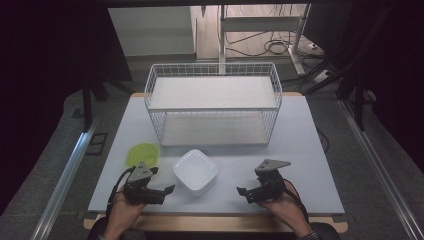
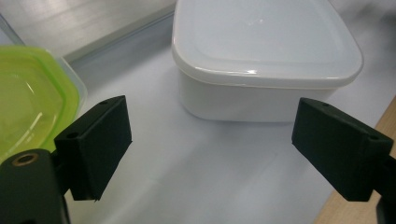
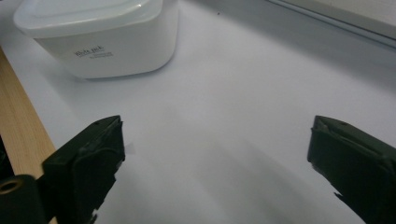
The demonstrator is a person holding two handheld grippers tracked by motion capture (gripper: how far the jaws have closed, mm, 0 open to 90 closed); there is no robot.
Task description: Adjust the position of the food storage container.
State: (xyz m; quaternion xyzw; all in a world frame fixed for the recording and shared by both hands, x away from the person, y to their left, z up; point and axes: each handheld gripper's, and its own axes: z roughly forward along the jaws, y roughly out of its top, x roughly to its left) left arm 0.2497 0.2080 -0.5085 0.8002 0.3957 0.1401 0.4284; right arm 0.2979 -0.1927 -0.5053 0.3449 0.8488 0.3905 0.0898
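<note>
A white square lidded container sits on the white table mat, near the front middle. In the left gripper view the white container lies just ahead of the jaws. A green-lidded container rests to its left, and the green lid shows at the left edge of that view. My left gripper is open, left of the white container and pointing at it. My right gripper is open too, on the container's right with a gap between. The white container appears at the upper left of the right gripper view.
A white wire basket rack with two levels stands at the back of the mat. The wooden table edge runs along the front. Metal rails flank the table on both sides.
</note>
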